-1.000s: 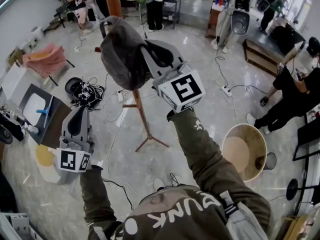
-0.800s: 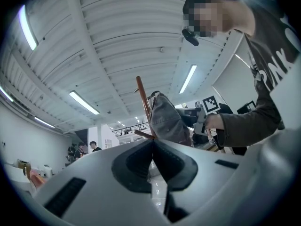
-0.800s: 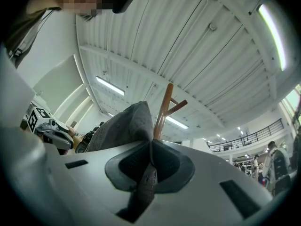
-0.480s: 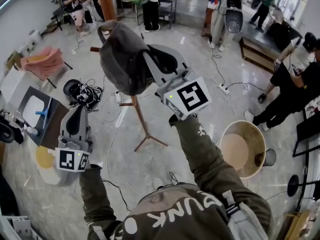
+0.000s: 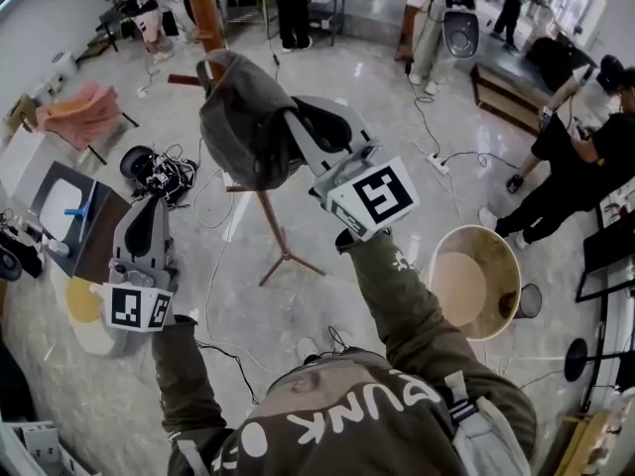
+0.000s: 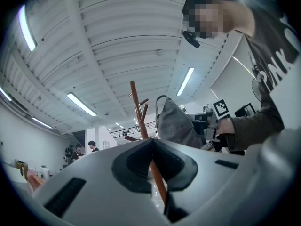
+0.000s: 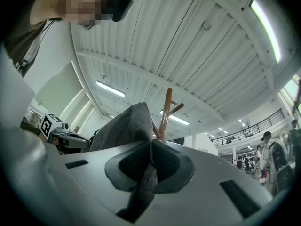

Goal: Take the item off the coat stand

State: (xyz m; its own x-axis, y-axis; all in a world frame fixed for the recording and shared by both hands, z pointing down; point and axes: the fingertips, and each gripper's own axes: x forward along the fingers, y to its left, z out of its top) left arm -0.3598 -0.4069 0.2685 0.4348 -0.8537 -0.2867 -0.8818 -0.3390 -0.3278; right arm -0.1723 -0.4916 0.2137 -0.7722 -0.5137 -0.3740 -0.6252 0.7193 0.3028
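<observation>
Bag (image 5: 238, 127), upper centre, is pinched tight in the right tongs (image 5: 290, 117); raise it until its strap (image 5: 211, 60) clears the stand (image 5: 270, 228) before pulling away. Left tongs (image 5: 147, 214) are pressed together, empty.

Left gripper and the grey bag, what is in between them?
Nothing solid. In the head view, the gap from the left gripper to the grey bag shows only floor and loose cables far below.

- coat stand (image 5: 273, 224): top's chopped off by the head view's upper edge
- grey bag (image 5: 243, 122) covers the stand's middle stretch
- bag's bottom is hidden behind the right hand-held gripper (image 7: 150, 147) in its own view
</observation>
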